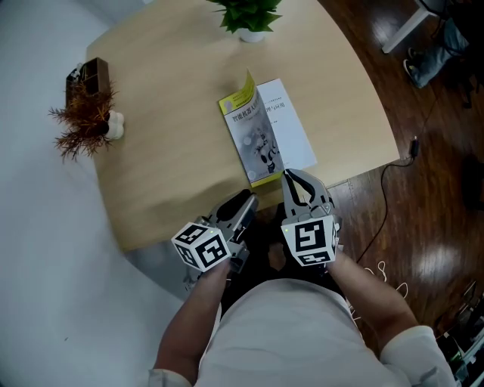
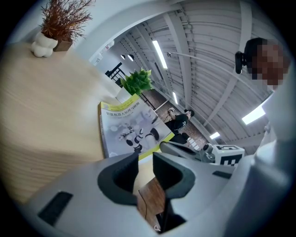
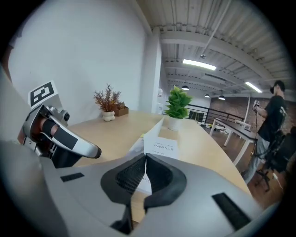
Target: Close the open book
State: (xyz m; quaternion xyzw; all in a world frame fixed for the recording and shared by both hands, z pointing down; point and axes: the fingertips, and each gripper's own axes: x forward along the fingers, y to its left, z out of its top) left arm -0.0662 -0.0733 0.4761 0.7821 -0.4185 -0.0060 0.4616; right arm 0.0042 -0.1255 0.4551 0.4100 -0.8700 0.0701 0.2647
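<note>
Looking down, we see the book lying open on the table, one leaf standing up. Our right gripper, jaws together, sits at its near edge. Our left gripper, jaws slightly apart, holds nothing.

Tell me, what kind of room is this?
Probably an open office or workshop: a wooden table with a book and a green plant, more desks behind, and strip lights on a bare ceiling.
</note>
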